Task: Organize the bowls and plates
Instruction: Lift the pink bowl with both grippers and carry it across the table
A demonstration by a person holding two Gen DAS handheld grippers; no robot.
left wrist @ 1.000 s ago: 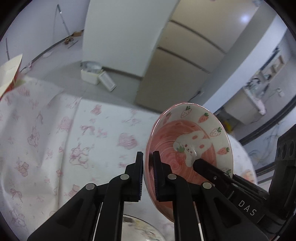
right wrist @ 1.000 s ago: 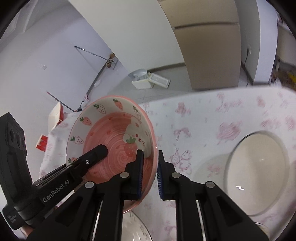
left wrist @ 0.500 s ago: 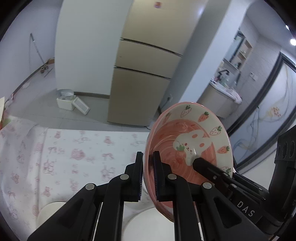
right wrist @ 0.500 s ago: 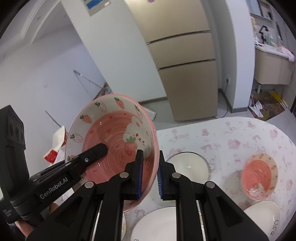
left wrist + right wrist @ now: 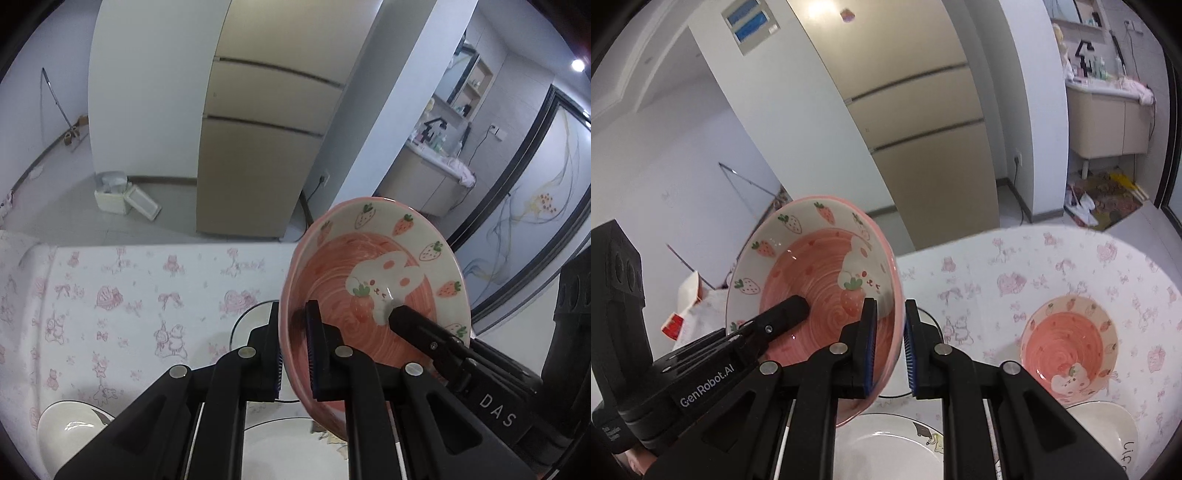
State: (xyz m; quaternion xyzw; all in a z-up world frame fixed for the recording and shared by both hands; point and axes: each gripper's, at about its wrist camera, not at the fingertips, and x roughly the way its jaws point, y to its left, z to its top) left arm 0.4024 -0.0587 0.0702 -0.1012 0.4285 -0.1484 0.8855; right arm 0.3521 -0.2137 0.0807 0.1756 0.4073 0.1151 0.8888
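While each tool [image 5: 295, 350] [image 5: 890, 347] pinches its rim, strawberry bowl [image 5: 373, 295] stands tilted.

Count: two pink strawberry bowls [image 5: 812, 295] [image 5: 1071, 343]; three white dishes in the right wrist view [image 5: 894, 446] [image 5: 1108, 428] [image 5: 929, 321]; two grippers [image 5: 293, 354] [image 5: 889, 350].
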